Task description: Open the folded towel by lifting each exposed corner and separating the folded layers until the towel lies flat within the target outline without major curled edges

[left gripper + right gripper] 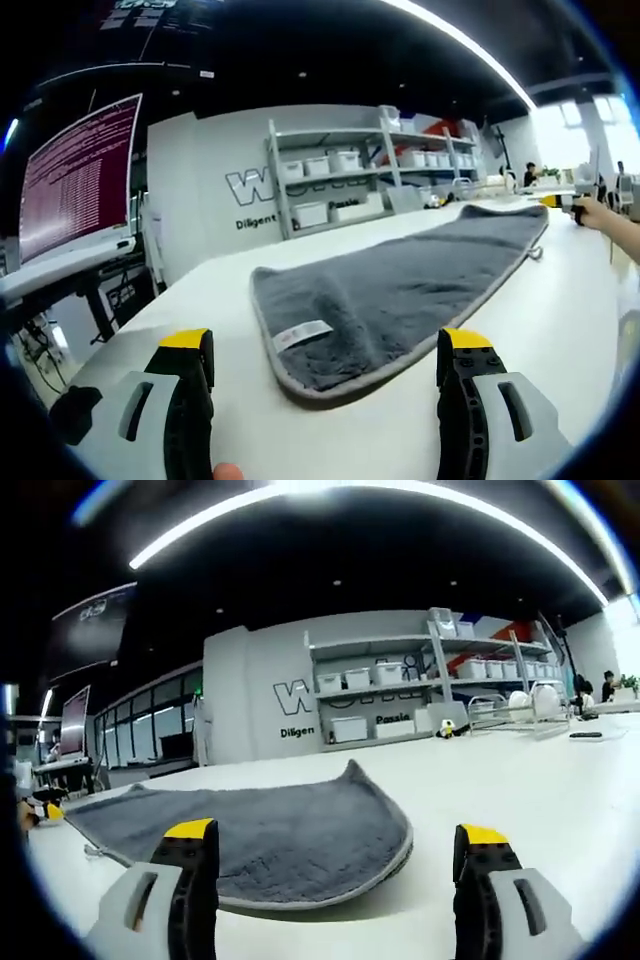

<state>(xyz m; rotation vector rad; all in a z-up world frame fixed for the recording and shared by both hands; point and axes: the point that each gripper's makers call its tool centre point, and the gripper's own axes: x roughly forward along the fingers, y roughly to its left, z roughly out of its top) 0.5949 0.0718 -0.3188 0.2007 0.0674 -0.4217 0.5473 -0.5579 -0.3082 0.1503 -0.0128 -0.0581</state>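
The grey towel (400, 290) lies spread along the white table (560, 320), long and fairly flat. In the left gripper view its near end has a rounded corner with a small white label (302, 335) sewn by the hem, and one soft ridge runs across the pile just behind it. From the right gripper view the towel (270, 835) shows its other end, the rounded edge close in front and one corner peaking up slightly at the back. The left gripper (325, 375) hovers low just short of the labelled end, its yellow-tipped jaws set wide apart with nothing between them. The right gripper (335, 865) sits the same way at its own end, jaws wide, gripping nothing, the towel's hem lying between and just beyond them. In the left gripper view a hand (600, 215) shows at the far end of the towel. Behind the table stand shelves with white bins (400, 675), lettering on the wall (295, 695), and off to the left a monitor (80, 175) full of text
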